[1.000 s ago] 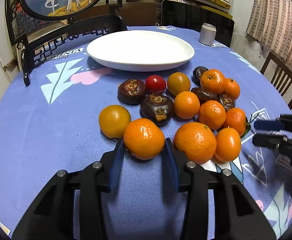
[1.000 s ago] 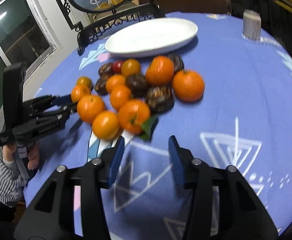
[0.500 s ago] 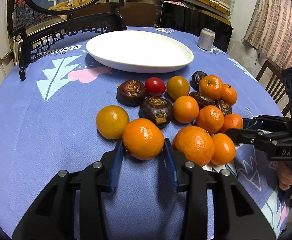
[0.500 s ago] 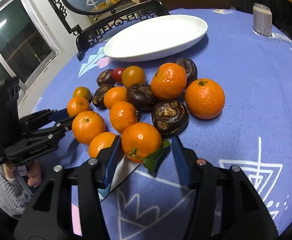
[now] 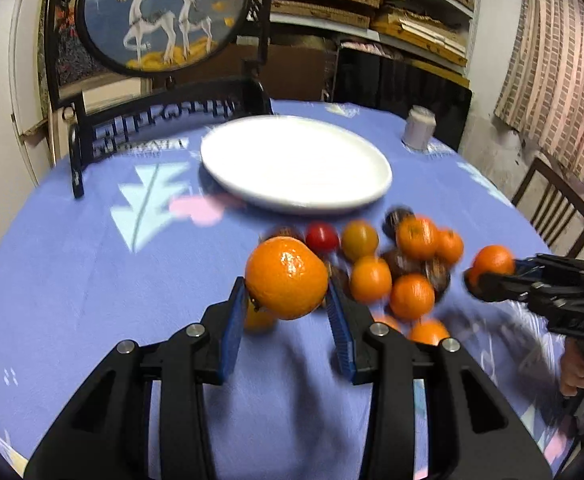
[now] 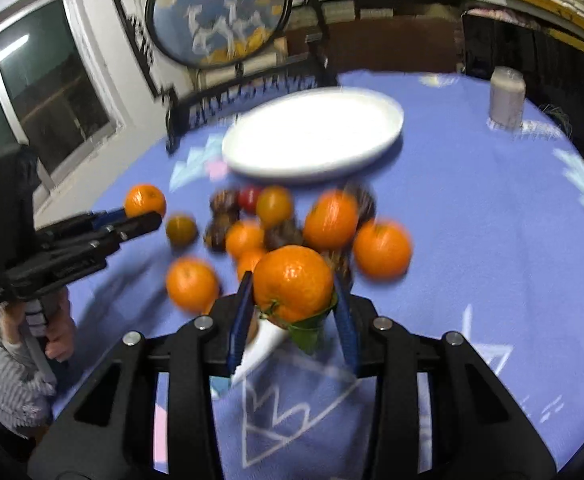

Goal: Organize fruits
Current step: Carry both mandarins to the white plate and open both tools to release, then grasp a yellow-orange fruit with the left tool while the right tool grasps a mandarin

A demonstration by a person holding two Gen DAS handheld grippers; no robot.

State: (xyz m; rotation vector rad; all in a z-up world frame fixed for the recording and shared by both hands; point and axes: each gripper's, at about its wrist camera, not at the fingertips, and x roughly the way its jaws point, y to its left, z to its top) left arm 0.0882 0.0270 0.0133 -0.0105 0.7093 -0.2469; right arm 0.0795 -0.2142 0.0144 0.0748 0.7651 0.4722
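Left claw (image 5: 288,312) is clamped on a round orange mandarin (image 5: 287,277), and I see this fruit raised above the bench (image 5: 92,272), which carries a blue patterned cloth, at the centre of the left wrist frame. Right claw (image 6: 294,320) is clamped on another orange mandarin with a green leaf (image 6: 293,282) at the lower centre of its frame. Behind both fruits, the heap of small orange, dark brown and red fruits (image 6: 276,220) lies blurred on the cloth. I see the oval white plate (image 5: 296,162) above the heap, in the upper middle of the frame. A pale grey can (image 6: 507,96) stands at the upper right, well apart from the plate.
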